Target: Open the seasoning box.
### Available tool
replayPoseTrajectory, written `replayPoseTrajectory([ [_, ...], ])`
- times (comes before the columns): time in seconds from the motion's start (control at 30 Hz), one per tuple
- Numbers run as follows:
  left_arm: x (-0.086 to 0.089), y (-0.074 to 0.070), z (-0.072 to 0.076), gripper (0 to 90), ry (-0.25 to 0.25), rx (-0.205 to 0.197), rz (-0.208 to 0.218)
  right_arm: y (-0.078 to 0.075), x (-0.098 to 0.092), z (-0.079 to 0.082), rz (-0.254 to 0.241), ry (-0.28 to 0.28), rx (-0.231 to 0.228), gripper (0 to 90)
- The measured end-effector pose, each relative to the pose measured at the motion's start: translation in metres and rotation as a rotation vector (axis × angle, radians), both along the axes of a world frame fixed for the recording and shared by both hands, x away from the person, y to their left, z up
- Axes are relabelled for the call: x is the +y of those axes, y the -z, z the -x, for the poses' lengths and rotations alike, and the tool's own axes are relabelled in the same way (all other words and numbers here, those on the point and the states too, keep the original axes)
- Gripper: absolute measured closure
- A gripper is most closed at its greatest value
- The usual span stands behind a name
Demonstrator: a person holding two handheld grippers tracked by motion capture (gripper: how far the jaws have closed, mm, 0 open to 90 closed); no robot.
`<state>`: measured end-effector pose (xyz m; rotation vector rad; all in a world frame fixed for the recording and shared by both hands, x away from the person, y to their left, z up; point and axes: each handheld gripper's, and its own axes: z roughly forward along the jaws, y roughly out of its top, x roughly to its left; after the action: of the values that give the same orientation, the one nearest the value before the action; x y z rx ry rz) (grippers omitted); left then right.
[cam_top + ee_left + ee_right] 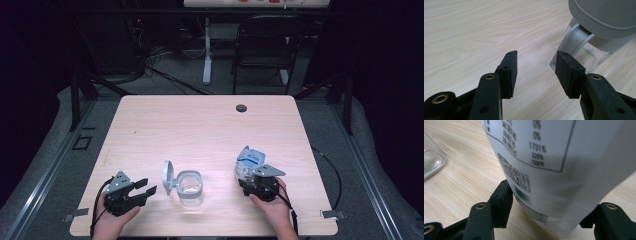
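Both jaws of the right gripper (546, 207) flank the white pouch (554, 170).

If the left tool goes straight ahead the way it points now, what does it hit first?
Most likely the clear plastic container with the open grey flip lid. The left tool, jaws open and empty, points at its base just beyond the right pad, though the gap is hard to judge.

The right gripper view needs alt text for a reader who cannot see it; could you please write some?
A white pouch printed with a nutrition table and a barcode stands on the wooden table between the black jaws of the right gripper, which close on its lower end. The rim of a clear container shows at the left edge.
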<state>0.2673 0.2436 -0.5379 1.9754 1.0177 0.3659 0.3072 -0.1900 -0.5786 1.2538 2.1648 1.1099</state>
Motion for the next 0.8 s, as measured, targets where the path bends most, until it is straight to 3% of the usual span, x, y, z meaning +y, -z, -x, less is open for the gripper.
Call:
replayPoseTrajectory([
  [0.8,-0.0002,0.0006,0.0000,53.0,-0.004,0.002,0.001,0.0026,0.0007,-0.0010,-0.017,-0.015,-0.054,38.0],
])
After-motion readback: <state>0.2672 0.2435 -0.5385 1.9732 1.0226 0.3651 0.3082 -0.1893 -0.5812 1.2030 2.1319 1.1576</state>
